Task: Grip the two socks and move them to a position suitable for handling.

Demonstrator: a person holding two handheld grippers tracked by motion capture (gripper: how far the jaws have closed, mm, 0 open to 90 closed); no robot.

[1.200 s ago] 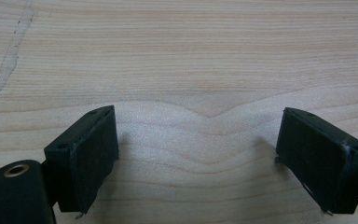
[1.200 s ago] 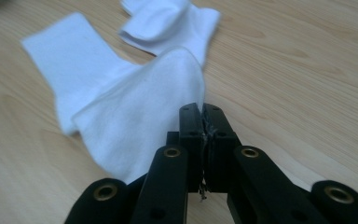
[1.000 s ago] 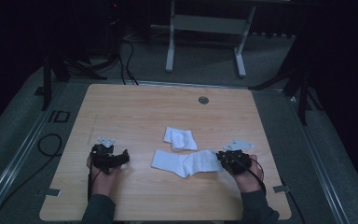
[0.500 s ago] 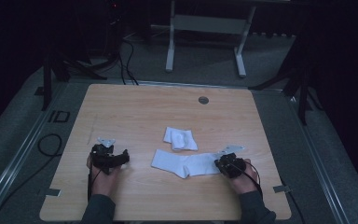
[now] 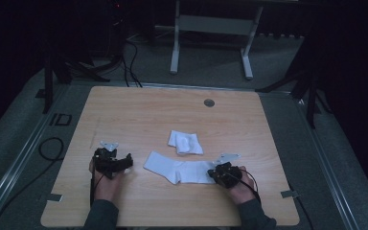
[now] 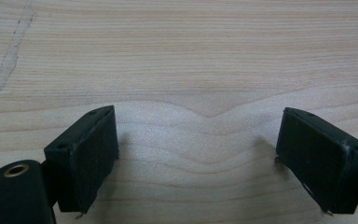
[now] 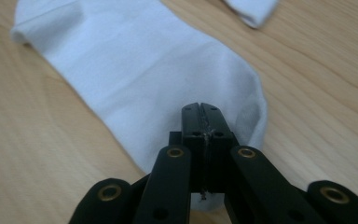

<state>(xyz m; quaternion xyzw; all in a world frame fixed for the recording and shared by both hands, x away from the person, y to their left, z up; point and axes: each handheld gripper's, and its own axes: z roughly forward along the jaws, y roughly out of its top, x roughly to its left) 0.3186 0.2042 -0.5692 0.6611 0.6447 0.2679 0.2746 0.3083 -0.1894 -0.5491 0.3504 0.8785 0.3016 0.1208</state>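
A long white sock [image 5: 177,168] lies flat on the wooden table [image 5: 148,110], near its front. A second white sock [image 5: 186,142], folded small, sits just behind it. My right gripper [image 5: 212,174] is at the long sock's right end. In the right gripper view its jaws [image 7: 200,112] are pressed together over that end of the sock [image 7: 144,79], with a thin pale sliver between the pads. The folded sock [image 7: 251,9] shows at the top edge. My left gripper [image 5: 126,162] rests left of the long sock, apart from it. It stands open [image 6: 198,154] over bare wood.
A round grey grommet [image 5: 209,102] is set into the table's far side. Beyond the table stands a white desk frame [image 5: 211,24] on the carpet. A black cable [image 5: 48,146] loops on the floor at the left.
My right hand has slid left and down onto the long sock's end, and its jaws have closed. The left hand and both socks have stayed put.
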